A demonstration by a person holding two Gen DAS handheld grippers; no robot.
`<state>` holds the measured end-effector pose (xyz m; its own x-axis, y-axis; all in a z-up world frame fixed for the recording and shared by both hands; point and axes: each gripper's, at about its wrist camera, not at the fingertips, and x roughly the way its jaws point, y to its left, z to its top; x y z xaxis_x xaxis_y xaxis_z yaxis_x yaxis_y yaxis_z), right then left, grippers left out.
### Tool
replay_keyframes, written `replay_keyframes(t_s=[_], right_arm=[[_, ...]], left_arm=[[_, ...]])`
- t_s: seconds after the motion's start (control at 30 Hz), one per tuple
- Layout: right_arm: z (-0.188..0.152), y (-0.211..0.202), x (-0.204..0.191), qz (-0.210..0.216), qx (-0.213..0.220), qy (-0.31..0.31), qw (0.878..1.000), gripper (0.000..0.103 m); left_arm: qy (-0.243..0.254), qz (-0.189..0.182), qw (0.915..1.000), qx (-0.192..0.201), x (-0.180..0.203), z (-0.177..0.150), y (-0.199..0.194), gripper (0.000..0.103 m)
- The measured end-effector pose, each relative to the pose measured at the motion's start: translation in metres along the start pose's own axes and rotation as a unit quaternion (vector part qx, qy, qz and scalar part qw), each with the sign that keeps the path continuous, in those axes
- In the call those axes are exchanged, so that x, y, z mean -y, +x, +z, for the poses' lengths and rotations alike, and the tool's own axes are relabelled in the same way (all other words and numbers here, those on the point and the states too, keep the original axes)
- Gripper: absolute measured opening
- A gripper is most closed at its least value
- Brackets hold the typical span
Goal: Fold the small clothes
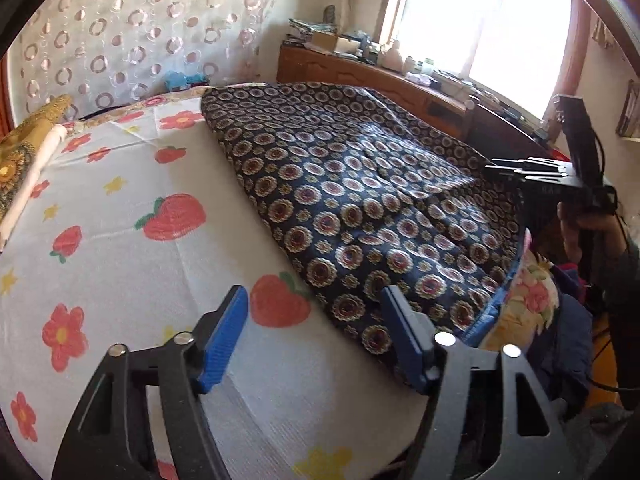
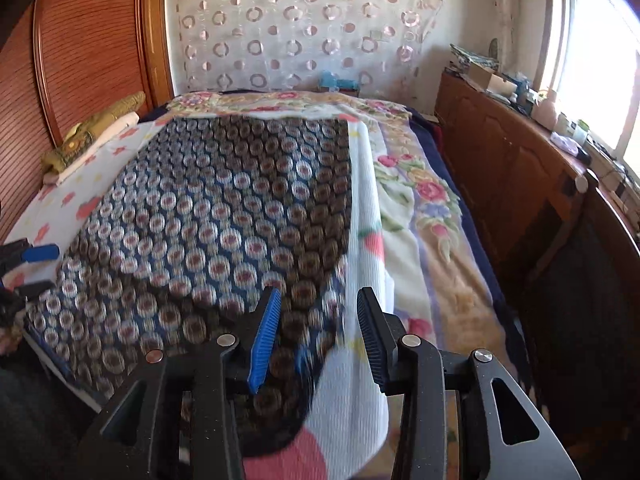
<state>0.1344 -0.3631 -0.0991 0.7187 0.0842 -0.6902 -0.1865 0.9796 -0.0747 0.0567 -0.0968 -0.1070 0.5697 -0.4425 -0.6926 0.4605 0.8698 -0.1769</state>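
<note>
A dark blue garment with round flower medallions (image 1: 360,208) lies spread flat on a white sheet printed with strawberries (image 1: 120,240) on the bed. It also fills the middle of the right wrist view (image 2: 224,216). My left gripper (image 1: 316,312) is open and empty, above the garment's near left edge. My right gripper (image 2: 318,312) is open and empty, above the garment's near right corner. The right gripper also shows in the left wrist view (image 1: 520,170), held in a hand at the far right. The left gripper's blue fingertips (image 2: 40,254) show at the left edge.
A folded olive and white bundle (image 2: 92,140) lies at the head of the bed by the wooden headboard (image 2: 80,40). A floral blanket (image 2: 432,208) hangs off the bed's right side. A cluttered wooden cabinet (image 2: 520,152) stands under the window. A patterned curtain (image 2: 304,24) covers the back wall.
</note>
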Motion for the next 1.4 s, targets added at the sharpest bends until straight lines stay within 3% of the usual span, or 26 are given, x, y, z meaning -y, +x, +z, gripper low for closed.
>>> replay_keyframes(t_s=[0.07, 0.33, 0.4, 0.43, 0.47, 0.6, 0.8, 0.87, 1.0, 1.23, 1.33, 1.4], right_arm=[[-0.014, -0.007, 0.001, -0.009, -0.006, 0.003, 1.000, 0.042], [-0.040, -0.025, 0.007, 0.026, -0.024, 0.025, 0.999, 0.042], [-0.041, -0.027, 0.005, 0.029, -0.027, 0.022, 0.999, 0.042], [-0.039, -0.025, 0.000, 0.029, -0.027, 0.019, 0.999, 0.042], [-0.042, -0.025, -0.001, 0.029, -0.027, 0.016, 0.999, 0.042], [-0.039, -0.027, 0.002, 0.030, -0.035, 0.004, 0.999, 0.042], [-0.032, -0.049, -0.007, 0.016, -0.007, -0.012, 1.000, 0.043], [-0.028, -0.059, -0.016, 0.012, 0.011, -0.021, 1.000, 0.053], [-0.024, -0.081, -0.039, 0.033, 0.039, -0.043, 0.998, 0.061], [-0.031, -0.103, -0.078, 0.087, 0.048, -0.081, 0.992, 0.064], [-0.037, -0.104, -0.089, 0.099, 0.042, -0.103, 0.989, 0.066], [-0.042, -0.099, -0.093, 0.085, 0.031, -0.116, 0.989, 0.066]], left_arm=[[0.004, -0.011, 0.9999, -0.010, 0.004, -0.001, -0.002, 0.055], [0.027, -0.030, 0.9987, -0.032, 0.018, -0.004, -0.003, 0.052], [0.033, -0.037, 0.9981, -0.035, 0.021, -0.005, -0.003, 0.045], [0.034, -0.043, 0.9978, -0.036, 0.023, -0.006, -0.003, 0.039], [0.034, -0.053, 0.9973, -0.038, 0.023, -0.006, -0.004, 0.023], [0.042, -0.061, 0.9967, -0.033, 0.026, -0.005, -0.006, 0.005], [0.033, -0.081, 0.9961, 0.013, 0.027, 0.024, -0.027, 0.004], [0.037, -0.083, 0.9953, 0.033, 0.029, 0.039, -0.034, 0.003], [0.038, -0.082, 0.9934, 0.071, 0.033, 0.073, -0.040, 0.003], [0.026, -0.065, 0.9941, 0.083, 0.029, 0.107, -0.025, 0.003], [0.020, -0.060, 0.9943, 0.086, 0.024, 0.110, -0.024, 0.003], [0.016, -0.060, 0.9940, 0.090, 0.022, 0.109, -0.026, 0.003]])
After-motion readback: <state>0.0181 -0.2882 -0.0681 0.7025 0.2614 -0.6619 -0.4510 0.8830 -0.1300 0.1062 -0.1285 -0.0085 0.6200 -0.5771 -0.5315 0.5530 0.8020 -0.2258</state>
